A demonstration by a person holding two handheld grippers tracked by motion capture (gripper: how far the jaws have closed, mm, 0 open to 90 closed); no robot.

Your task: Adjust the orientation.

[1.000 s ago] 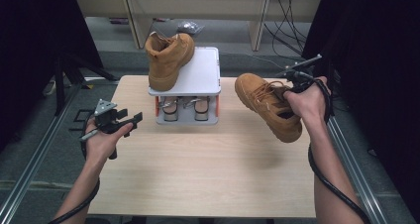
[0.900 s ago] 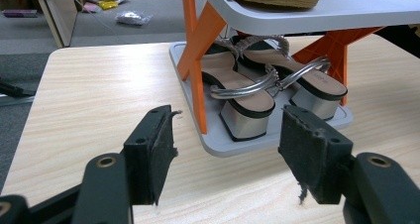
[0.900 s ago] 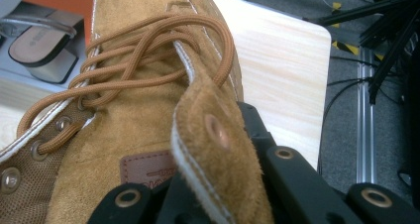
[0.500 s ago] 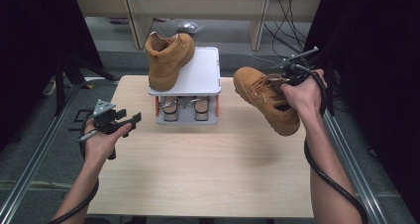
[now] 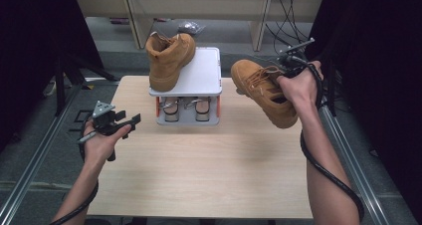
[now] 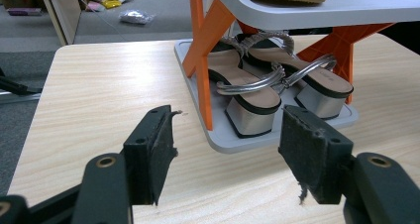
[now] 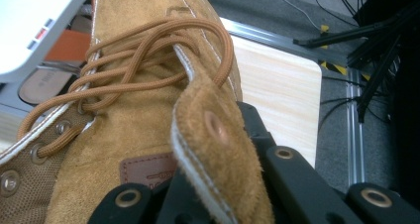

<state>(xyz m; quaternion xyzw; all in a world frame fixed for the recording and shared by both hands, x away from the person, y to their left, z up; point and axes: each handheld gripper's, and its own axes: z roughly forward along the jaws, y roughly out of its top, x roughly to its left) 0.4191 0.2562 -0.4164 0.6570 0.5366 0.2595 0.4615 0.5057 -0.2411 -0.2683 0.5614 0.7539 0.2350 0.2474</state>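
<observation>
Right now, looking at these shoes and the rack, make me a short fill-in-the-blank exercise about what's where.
1. The right gripper is shut on a tan boot, gripping it at the ____.
2. The other tan boot stands on the ____ shelf of the white rack.
3. On the rack's lower shelf sits a pair of silver ____.
4. The left gripper has its jaws ____, with nothing between them.

Missing words: collar; top; sandals; open

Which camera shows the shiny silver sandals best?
The left gripper view: the silver sandals sit close and sharp on the rack's lower shelf, straps and heels clear. The high view shows them small, half hidden under the top shelf. The right gripper view catches a blurred sliver.
</observation>
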